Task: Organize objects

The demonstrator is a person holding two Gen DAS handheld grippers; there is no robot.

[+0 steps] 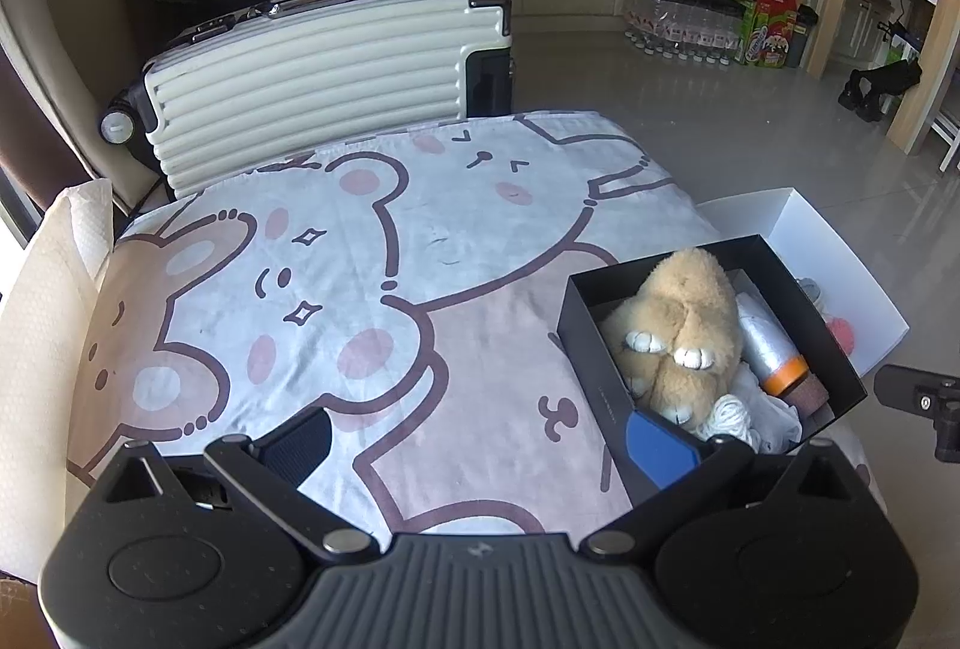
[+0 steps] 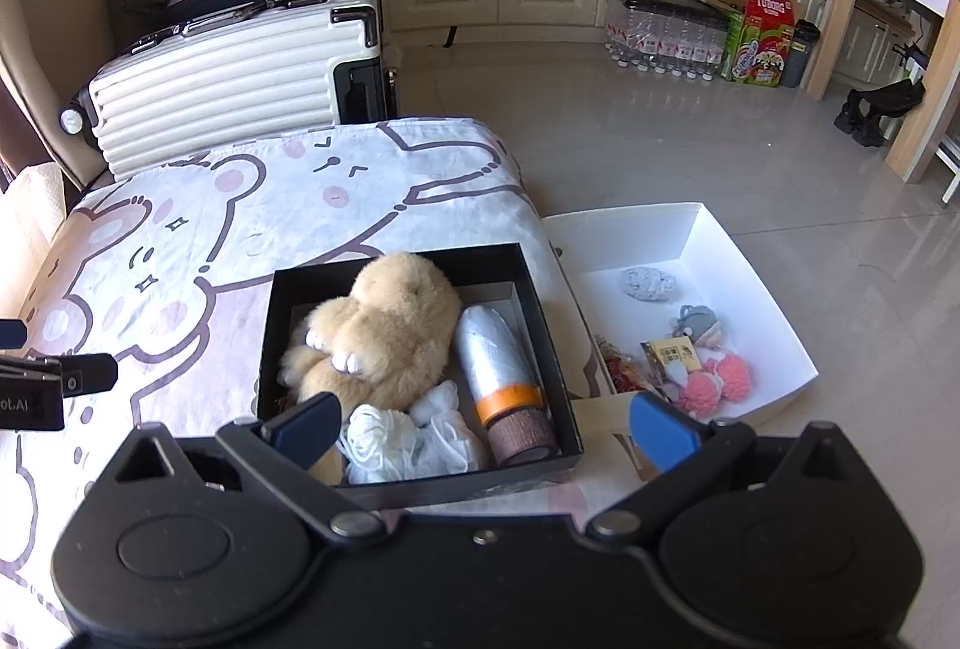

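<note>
Black box sits on the bear-print surface already holding plush, silver tube and white yarn; white tray just beside it carries the small leftovers, pink pompoms included. Right gripper and left gripper both hang spread wide, empty; I'd reach right over to the tray and pinch one soft item at its middle. Small tray bits are hard to identify, and the box wall hides most of the tray from the left view.

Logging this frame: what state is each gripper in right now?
Left gripper: open, holding nothing.
Right gripper: open, holding nothing, above the black box.
</note>
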